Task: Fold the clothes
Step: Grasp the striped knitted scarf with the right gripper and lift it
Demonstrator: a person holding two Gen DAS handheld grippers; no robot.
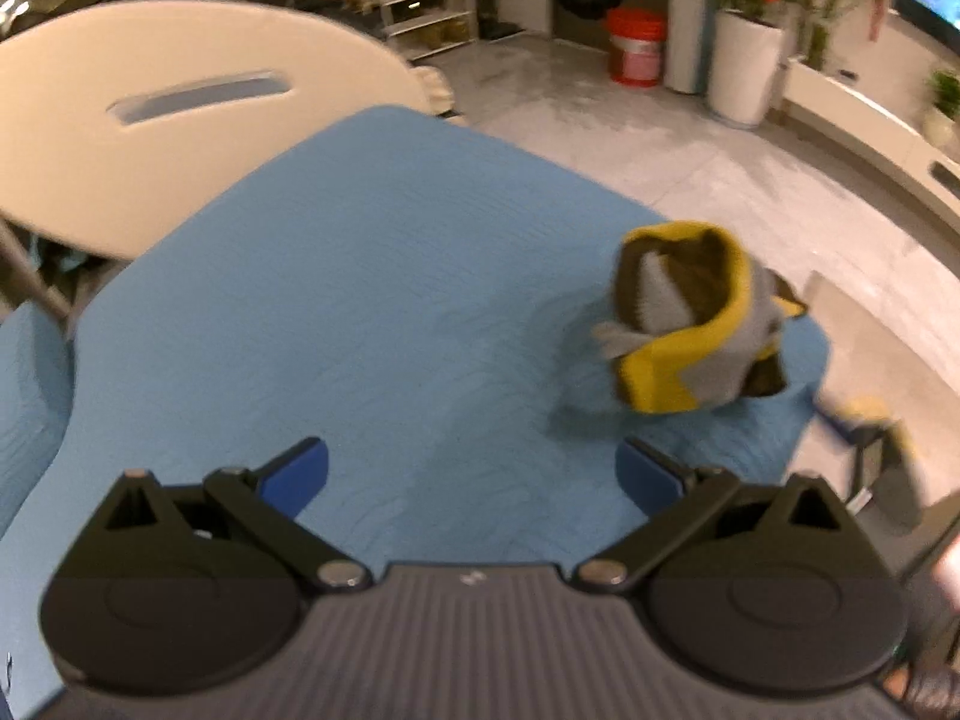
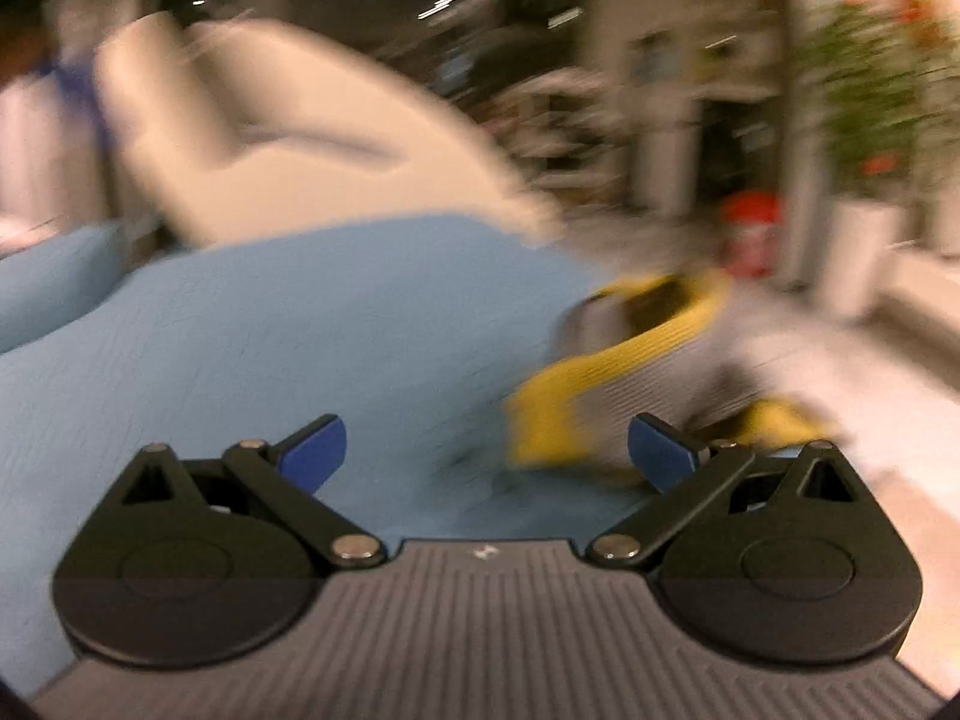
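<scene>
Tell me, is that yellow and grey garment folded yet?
Not folded. The garment sits in a crumpled heap near the blue table cover's edge, its yellow band curling upward.

Right wrist view: I find it motion-smeared throughout.
Garment (image 2: 606,372): I read only yellow and grey; its shape is lost.
Surface (image 1: 360,300): cut off at the left edge.
Right hand-held gripper (image 1: 870,456): blurred; I cannot judge its jaws there.

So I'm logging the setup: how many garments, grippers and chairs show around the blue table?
Garment: 1
Grippers: 2, left gripper and right gripper, both open
White chair: 1
Total: 4
</scene>
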